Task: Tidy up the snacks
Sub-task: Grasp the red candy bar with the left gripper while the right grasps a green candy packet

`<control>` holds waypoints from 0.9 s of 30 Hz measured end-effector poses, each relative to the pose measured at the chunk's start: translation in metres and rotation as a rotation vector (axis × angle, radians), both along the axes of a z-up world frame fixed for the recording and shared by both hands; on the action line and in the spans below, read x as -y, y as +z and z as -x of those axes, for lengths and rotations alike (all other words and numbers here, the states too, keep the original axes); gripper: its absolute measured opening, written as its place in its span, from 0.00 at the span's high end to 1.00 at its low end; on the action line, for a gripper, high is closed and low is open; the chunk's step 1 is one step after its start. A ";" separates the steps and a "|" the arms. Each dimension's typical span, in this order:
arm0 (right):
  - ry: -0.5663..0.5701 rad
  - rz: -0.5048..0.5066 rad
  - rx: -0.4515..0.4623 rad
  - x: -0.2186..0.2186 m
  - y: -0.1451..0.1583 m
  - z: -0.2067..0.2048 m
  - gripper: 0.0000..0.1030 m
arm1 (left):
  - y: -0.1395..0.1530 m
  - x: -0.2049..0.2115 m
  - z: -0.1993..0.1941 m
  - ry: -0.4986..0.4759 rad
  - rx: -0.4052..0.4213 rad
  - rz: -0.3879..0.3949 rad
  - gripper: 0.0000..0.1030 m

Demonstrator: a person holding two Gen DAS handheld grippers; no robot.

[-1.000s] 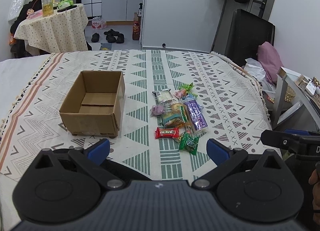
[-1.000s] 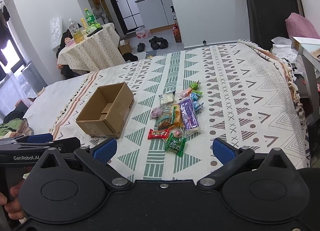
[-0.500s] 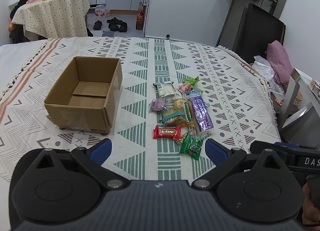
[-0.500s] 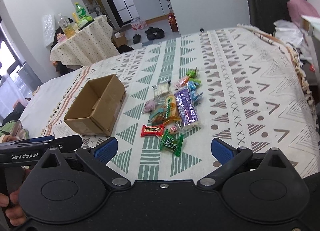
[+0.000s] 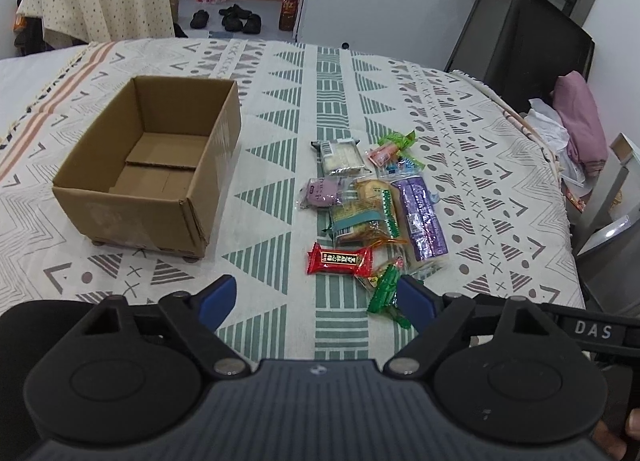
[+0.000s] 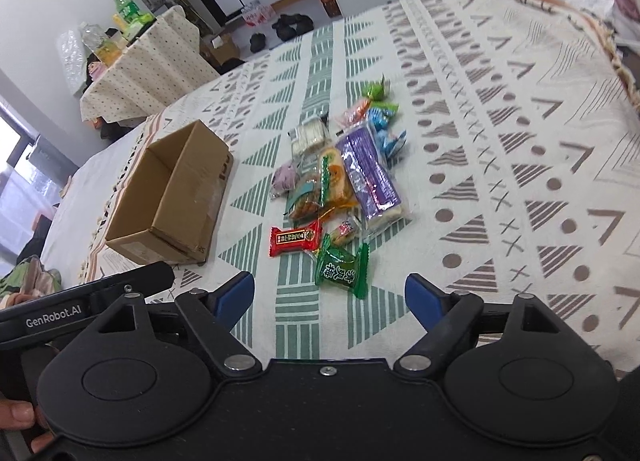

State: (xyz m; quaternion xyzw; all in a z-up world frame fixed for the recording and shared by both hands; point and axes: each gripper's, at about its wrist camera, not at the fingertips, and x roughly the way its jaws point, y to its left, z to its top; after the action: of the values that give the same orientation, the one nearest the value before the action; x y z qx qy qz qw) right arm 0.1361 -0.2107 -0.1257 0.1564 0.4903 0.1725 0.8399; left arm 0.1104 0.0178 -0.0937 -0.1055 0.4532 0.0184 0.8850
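Currently: approach step. Both tools, left [image 5: 316, 299] and right [image 6: 330, 297], closing, nothing pinched; next, grasp green snack [image 6: 341, 270], carry to box [image 6: 168, 197].

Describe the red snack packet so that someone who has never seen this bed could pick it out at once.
On the patterned bedspread, right of the open cardboard box, lies a cluster of wrapped snacks. The red snack packet lies at the cluster's near end, left of the green packet, across a green stripe. It is the only all-red wrapper, flat, with crimped ends and a dark label band.
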 end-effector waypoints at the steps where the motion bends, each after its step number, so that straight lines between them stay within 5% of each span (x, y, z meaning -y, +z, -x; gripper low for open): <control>1: -0.003 -0.006 -0.011 0.000 -0.004 -0.003 0.24 | -0.002 0.000 -0.002 0.005 -0.005 0.003 0.18; 10: -0.059 -0.048 -0.108 -0.008 -0.035 -0.027 0.33 | -0.032 -0.002 -0.024 0.069 -0.067 0.071 0.34; 27: -0.149 -0.063 -0.246 -0.024 -0.090 -0.056 0.45 | -0.082 0.003 -0.064 0.152 -0.169 0.130 0.38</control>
State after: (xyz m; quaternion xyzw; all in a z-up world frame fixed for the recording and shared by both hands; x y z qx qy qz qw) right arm 0.1922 -0.1868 -0.2159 0.2385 0.5709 0.1043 0.7787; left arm 0.1746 0.0149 -0.1753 -0.1950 0.5170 0.0647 0.8310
